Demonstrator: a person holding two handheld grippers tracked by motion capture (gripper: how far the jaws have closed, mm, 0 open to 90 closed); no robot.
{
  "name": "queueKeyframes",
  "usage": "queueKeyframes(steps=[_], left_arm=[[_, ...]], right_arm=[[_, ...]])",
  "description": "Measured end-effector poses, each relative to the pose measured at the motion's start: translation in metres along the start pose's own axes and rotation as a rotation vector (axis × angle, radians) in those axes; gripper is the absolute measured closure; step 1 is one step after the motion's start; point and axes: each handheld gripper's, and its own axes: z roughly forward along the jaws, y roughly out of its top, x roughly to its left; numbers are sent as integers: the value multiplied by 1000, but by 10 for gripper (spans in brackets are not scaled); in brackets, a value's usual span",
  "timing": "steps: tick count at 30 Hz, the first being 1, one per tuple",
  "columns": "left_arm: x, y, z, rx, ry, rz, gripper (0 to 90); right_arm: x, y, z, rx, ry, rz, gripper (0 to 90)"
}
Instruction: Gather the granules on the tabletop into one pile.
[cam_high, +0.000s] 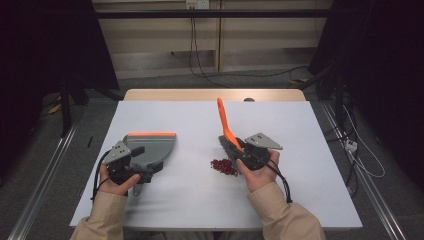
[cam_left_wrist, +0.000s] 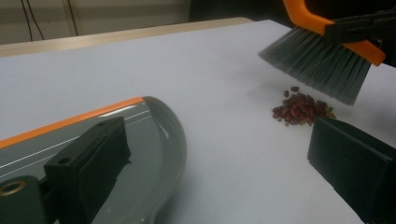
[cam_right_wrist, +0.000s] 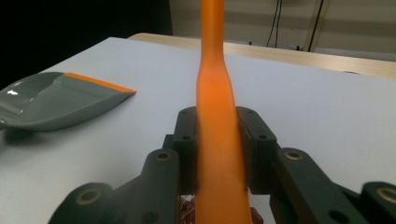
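Note:
A grey dustpan (cam_high: 152, 148) with an orange front lip lies flat on the left of the white table (cam_high: 190, 200). My left gripper (cam_high: 136, 161) rests over its rear part; in the left gripper view (cam_left_wrist: 219, 140) its jaws stand wide apart, one above the pan (cam_left_wrist: 154, 135), the other above bare table. My right gripper (cam_high: 245, 152) is shut on the orange handle (cam_right_wrist: 215, 121) of a hand brush (cam_high: 226, 127), handle pointing up and away. The grey bristles (cam_left_wrist: 322, 63) hang just behind a small pile of red beans (cam_high: 223, 166) (cam_left_wrist: 301, 108).
The table's far edge has a wooden strip (cam_high: 215, 94). Cables (cam_high: 200, 60) hang down the wall behind, and more cables (cam_high: 357, 150) lie on the floor to the right. Dark curtains flank both sides.

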Motion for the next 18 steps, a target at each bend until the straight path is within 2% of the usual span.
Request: queueKeyframes(steps=[5,11,15,18], left_arm=[[0,-1,-4,39,15,0,51],[4,-8,-8,88,29,-21,53],[7,-11,-8,110,40,-17,54],[8,-13,-9,118,43,-28,54]], right_arm=[[-12,7,-2,4,-4,5,715],[-31,5,5,63,-48,-58,715],[-38,-4,14,109,-82,-100,715],[-35,-7,19,118,-65,-108,715]])
